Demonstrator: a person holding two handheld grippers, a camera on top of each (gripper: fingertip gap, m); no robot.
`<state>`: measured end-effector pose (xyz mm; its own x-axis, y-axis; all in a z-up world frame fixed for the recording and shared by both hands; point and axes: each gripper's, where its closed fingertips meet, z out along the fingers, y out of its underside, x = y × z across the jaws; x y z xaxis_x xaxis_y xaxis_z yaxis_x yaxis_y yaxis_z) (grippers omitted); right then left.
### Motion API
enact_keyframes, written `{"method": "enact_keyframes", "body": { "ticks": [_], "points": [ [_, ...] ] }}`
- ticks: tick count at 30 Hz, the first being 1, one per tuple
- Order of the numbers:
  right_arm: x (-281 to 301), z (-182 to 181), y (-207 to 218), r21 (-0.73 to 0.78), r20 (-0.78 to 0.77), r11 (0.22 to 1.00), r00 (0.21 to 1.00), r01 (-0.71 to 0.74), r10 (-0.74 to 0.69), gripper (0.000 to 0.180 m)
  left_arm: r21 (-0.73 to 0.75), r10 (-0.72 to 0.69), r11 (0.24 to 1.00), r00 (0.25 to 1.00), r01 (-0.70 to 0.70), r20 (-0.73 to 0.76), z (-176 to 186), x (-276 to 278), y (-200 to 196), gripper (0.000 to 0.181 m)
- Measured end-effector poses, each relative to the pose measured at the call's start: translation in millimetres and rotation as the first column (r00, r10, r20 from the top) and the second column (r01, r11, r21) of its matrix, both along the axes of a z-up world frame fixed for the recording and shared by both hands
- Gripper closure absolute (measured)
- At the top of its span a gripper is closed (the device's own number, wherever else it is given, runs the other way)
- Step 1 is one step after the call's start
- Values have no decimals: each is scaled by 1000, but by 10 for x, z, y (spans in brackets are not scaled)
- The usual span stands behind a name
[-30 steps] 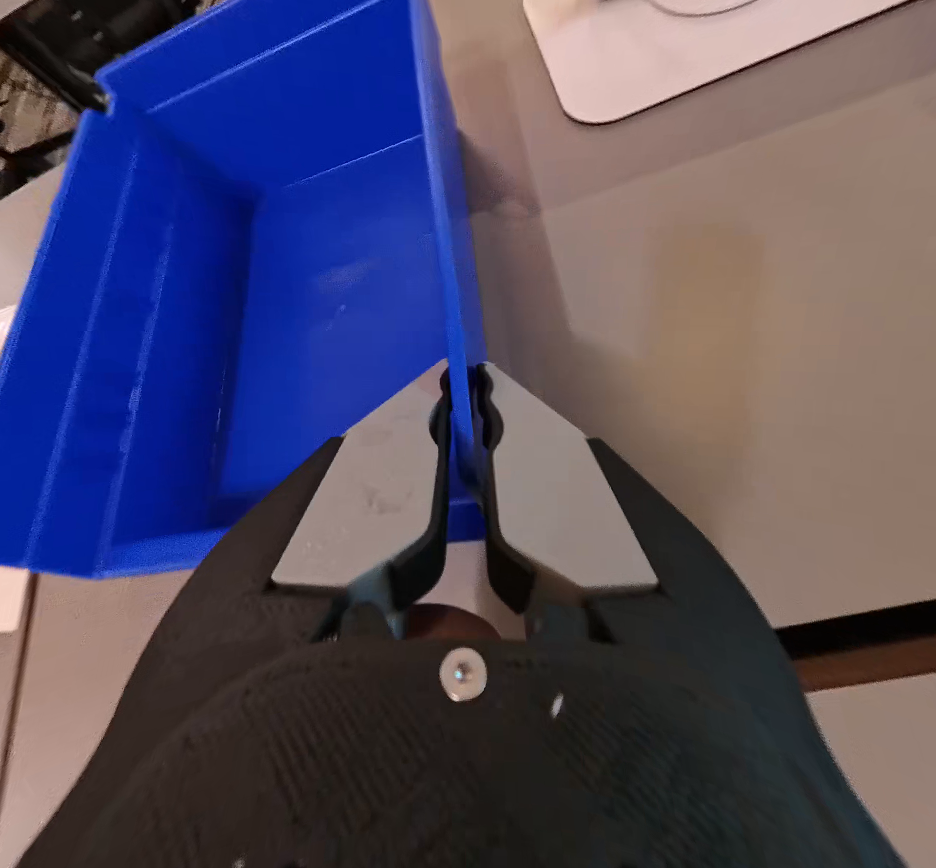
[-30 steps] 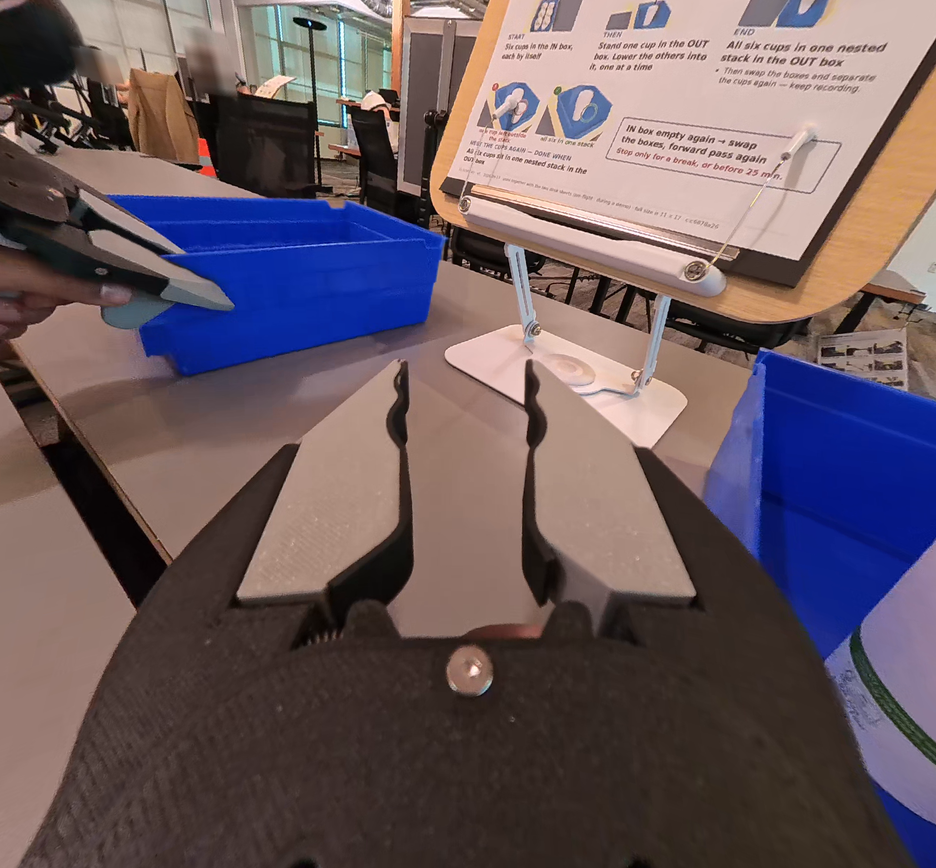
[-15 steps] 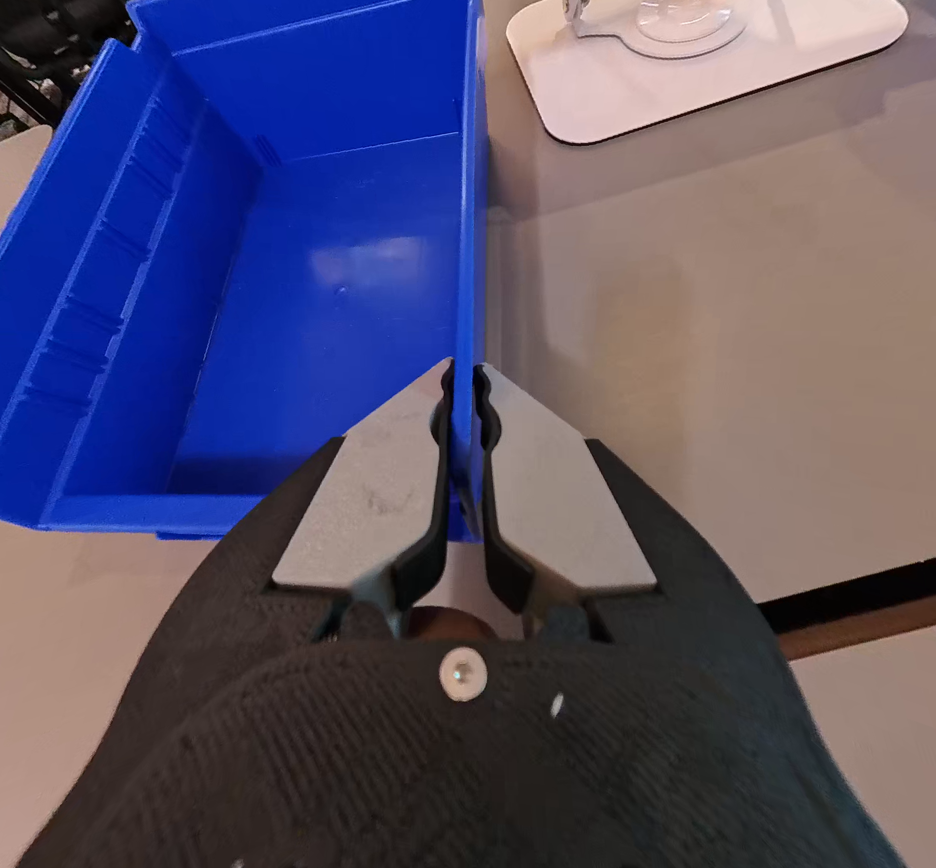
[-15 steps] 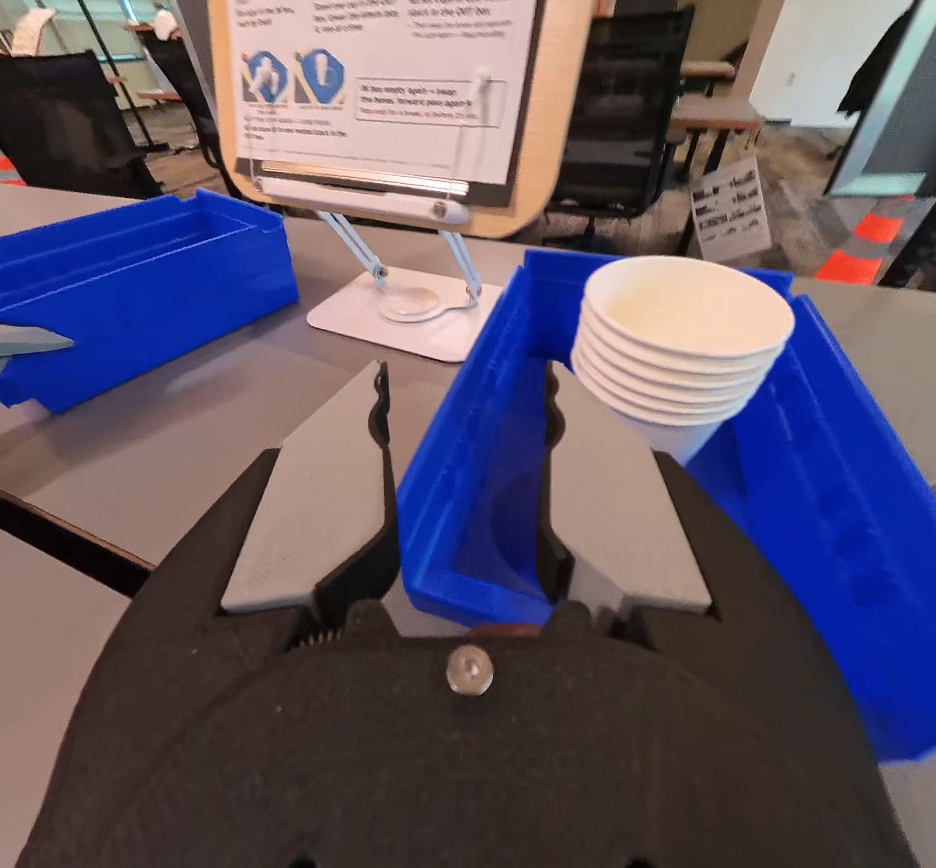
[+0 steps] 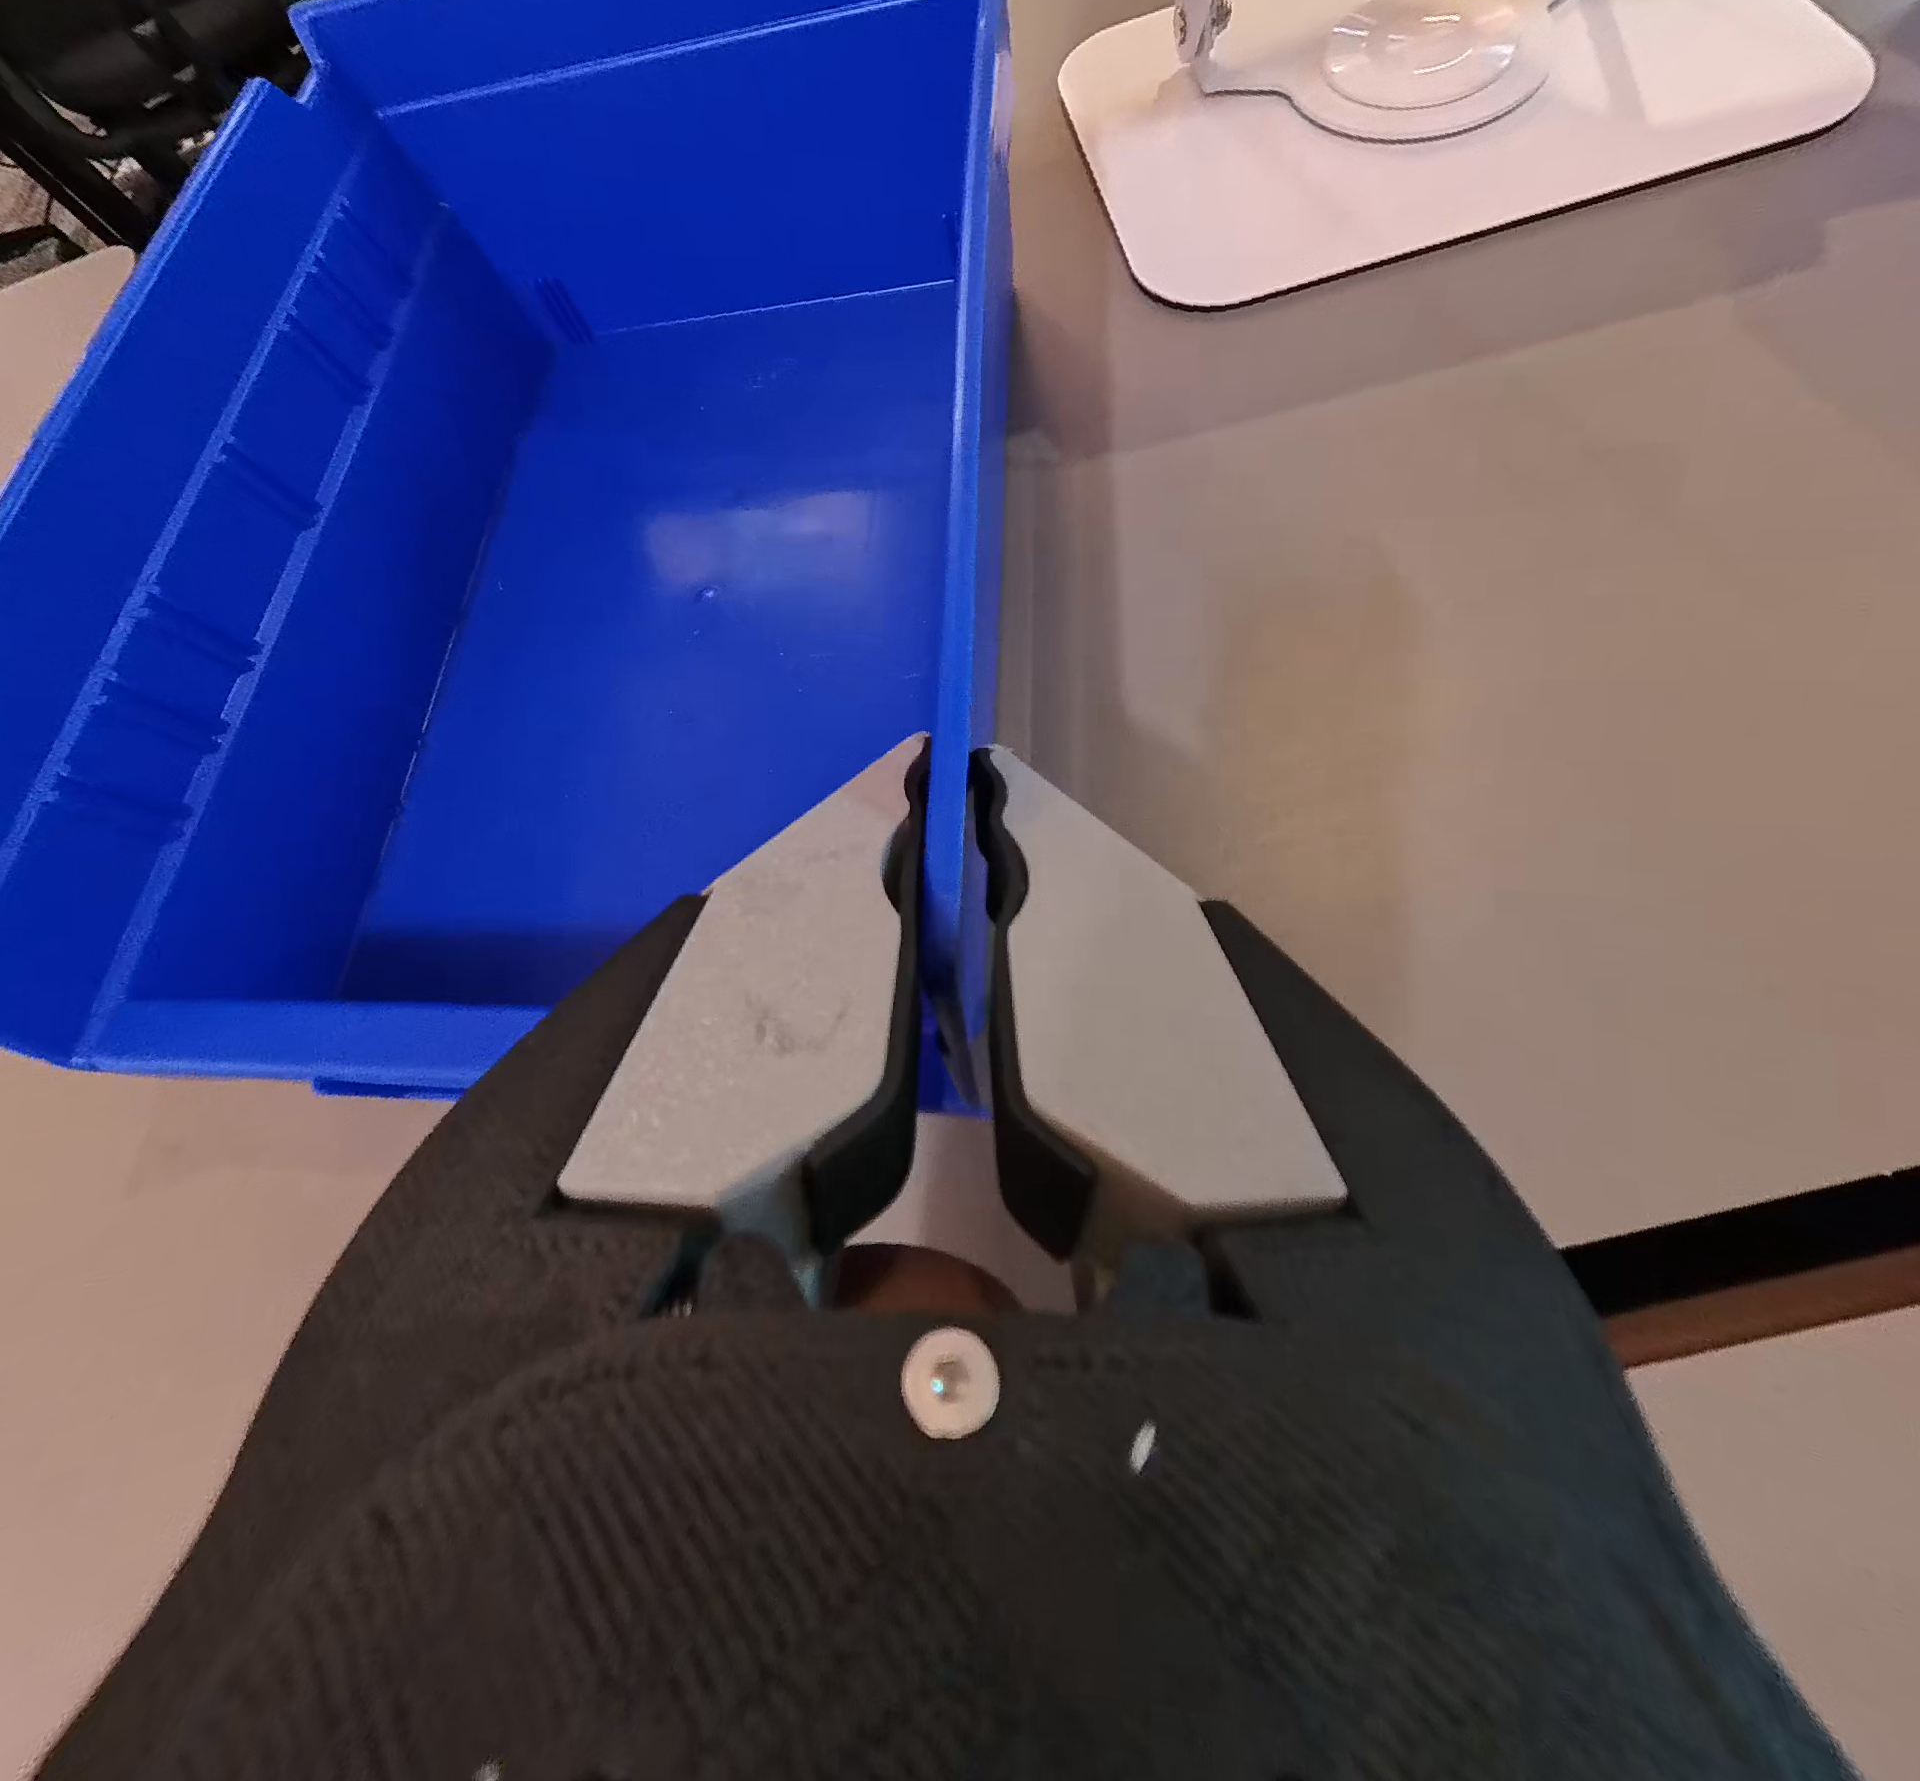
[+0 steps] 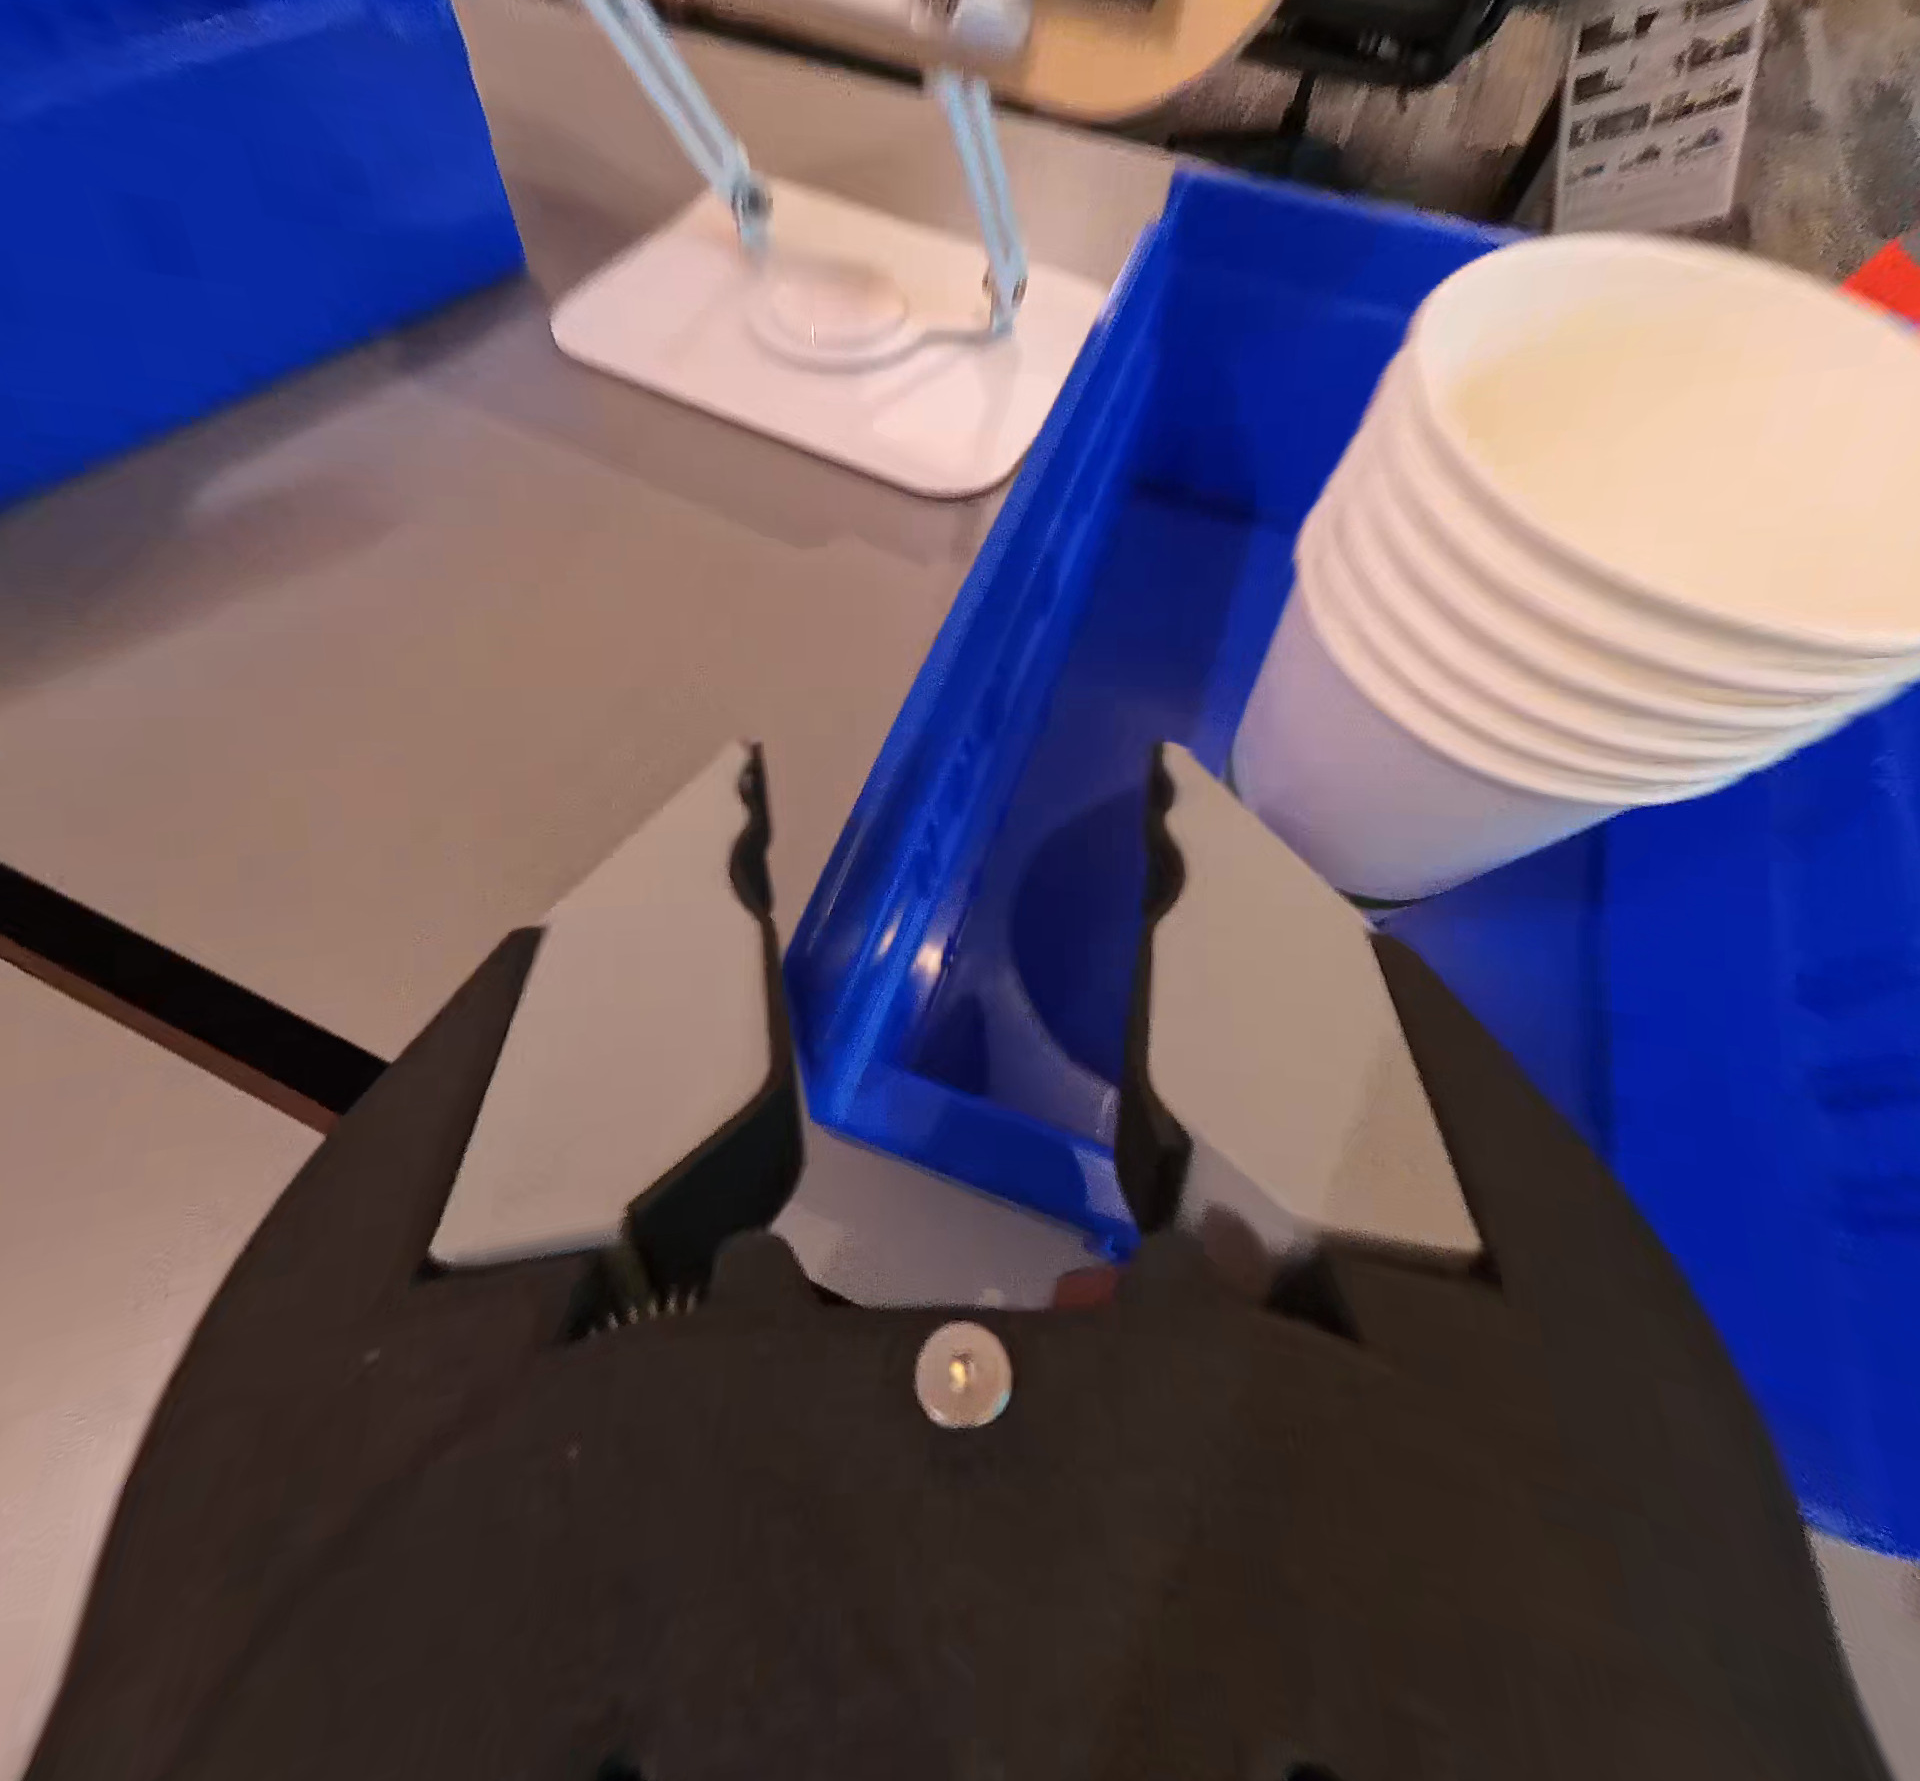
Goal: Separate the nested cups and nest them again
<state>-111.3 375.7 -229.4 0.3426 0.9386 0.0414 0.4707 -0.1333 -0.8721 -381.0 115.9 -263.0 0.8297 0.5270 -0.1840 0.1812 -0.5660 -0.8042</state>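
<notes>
A: Left wrist view? 
B: The left gripper (image 5: 951,775) is clamped on the empty blue bin (image 5: 312,484)'s side wall.

A: Right wrist view? 
B: The right gripper (image 6: 956,775) gapes, straddling the second bin (image 6: 935,692)'s near corner; the nested cups (image 6: 1558,588) stand ahead-right. Light, crushable paper: I'd pinch the top rim gently.

I count two blue bins (image 6: 966,723), one by each of my grippers. One stack of white cups (image 6: 1590,578) shows six rims. One white stand (image 5: 1455,110) sits between the bins.
</notes>
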Motion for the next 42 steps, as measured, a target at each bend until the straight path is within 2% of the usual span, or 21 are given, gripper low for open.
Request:
{"method": "enact_keyframes", "body": {
  "ticks": [3, 5, 9, 12, 16, 29, 37, 42],
  "points": [
    [-112, -305, -146, -49, 76, 994, 992, -97, 100, 142, 2, 3, 1000, 1000, -3, 2, 3, 8, -16, 177],
    [-122, -298, -115, -39, 63, 996, 995, -80, 82, 147, 4, 5, 1000, 1000, -5, 2, 6, 13, -29, 177],
    [-28, -294, 38, 122, 161, 992, 987, -21, 1, 166, 9, 6, 1000, 1000, -6, -6, 15, 18, -59, 177],
    [102, -268, 183, 157, 144, 987, 988, 31, -53, 177, 15, 9, 1000, 1000, -9, -5, 19, 22, -92, 177],
    [247, -273, 266, 96, 108, 994, 992, 51, -61, 178, 12, 4, 1000, 1000, -4, -7, 26, 38, -135, 177],
    [451, -252, 221, 75, 107, 997, 994, 27, -35, 178, 30, -19, 999, 1000, 19, -20, 136, 83, -351, 177],
    [636, -123, -107, 54, 77, 996, 994, -76, 72, 177, 56, -65, 996, 997, 66, -31, 288, 134, -610, 177],
    [704, -182, -358, 60, 93, 989, 987, -136, 130, 177, 108, -72, 991, 997, 73, -19, 451, 163, -831, 177]
  ]
}}
